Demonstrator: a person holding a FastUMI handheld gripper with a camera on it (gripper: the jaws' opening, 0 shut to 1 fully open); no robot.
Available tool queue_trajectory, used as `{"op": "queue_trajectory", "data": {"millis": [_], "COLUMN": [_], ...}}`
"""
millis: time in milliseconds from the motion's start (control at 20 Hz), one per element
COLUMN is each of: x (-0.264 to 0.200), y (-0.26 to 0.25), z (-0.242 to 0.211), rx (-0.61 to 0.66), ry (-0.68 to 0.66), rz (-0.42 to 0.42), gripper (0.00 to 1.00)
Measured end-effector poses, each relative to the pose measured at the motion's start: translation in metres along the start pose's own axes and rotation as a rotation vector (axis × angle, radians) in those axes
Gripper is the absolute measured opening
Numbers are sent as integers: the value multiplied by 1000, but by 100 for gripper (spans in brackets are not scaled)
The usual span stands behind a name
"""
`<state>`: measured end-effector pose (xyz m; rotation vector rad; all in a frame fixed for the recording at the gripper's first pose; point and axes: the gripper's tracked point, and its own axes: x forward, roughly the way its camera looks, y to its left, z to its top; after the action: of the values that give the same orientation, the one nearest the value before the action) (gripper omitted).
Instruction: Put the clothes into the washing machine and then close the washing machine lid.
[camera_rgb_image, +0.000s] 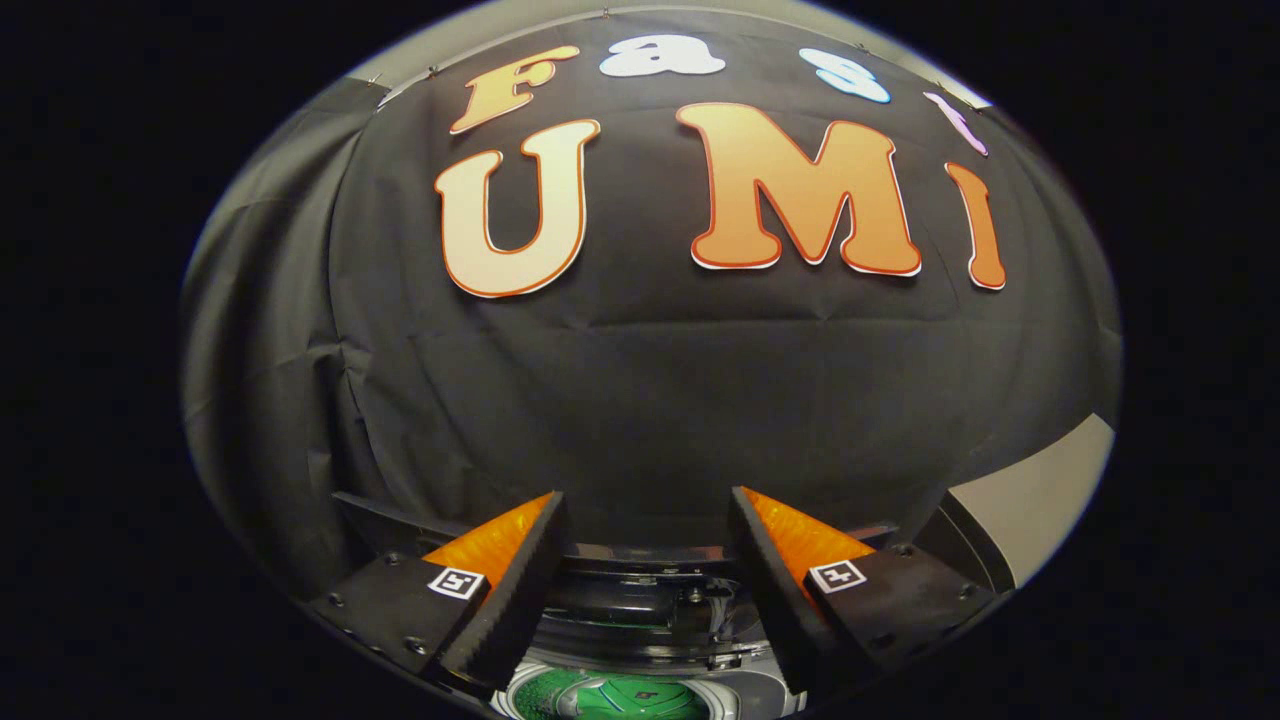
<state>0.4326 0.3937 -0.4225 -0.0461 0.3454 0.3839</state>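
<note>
Black cloth wall (640, 400) fills background from 9 o'clock round to 3 o'clock of gripper (645, 505), hanging in soft folds. Pale panel (1040, 500) visible at 3 o'clock, beyond right finger. Nothing sits between fingers; gripper spread wide, holding nothing. Washing machine (640, 620) at 6 o'clock, low between fingers: dark glossy rear rim, lid position unclear. Drum opening just below rim shows green clothes (625, 697) lying inside, partly cut off from sight.
</note>
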Motion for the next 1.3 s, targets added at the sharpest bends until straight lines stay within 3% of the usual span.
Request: {"op": "queue_trajectory", "data": {"millis": [750, 1300], "x": [-100, -125], "y": [10, 8], "z": [-40, -79], "rx": [-8, -10], "ry": [-107, -115], "rz": [-34, 23], "gripper": [100, 100]}}
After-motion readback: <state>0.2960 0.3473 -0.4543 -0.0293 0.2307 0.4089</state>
